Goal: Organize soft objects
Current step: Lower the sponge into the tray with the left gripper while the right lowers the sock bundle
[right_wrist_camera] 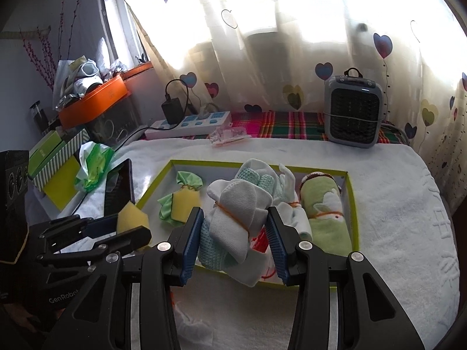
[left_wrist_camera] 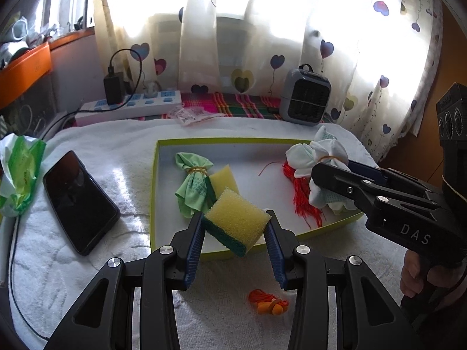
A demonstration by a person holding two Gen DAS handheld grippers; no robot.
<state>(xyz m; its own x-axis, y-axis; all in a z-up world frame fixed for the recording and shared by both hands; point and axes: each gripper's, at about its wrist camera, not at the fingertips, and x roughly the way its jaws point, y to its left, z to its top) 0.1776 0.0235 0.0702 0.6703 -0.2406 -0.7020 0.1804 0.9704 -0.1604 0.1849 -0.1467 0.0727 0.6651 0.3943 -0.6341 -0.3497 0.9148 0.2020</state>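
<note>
Both grippers loaded over the tray [left_wrist_camera: 154, 175]
Left gripper [left_wrist_camera: 237, 227] clamps a sponge [left_wrist_camera: 238, 221]; right gripper [right_wrist_camera: 235, 227] clamps a cloth bundle [right_wrist_camera: 236, 215].

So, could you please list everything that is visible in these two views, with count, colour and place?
Tray: 1, lime-green rim, white inside, on the towel.
Towel: 1, white, covers the surface.
Held sponge: 1, yellow with green base, between left gripper fingers.
Second sponge: 1, yellow, in tray.
Green cloth bundle: 1, light green, banded, in tray beside second sponge.
White cloth bundle: 1, white, banded, in right gripper.
Green rolled towel: 1, green, tray's right side.
Red string: 1 bunch, in tray.
Phone: 1, black, left of tray.
Orange earplugs: 1 set, on towel near the camera.
Power strip: 1, white, back left.
Heater: 1, grey, back right.
Left gripper: black, blue pads.
Right gripper: black, blue pads.
</note>
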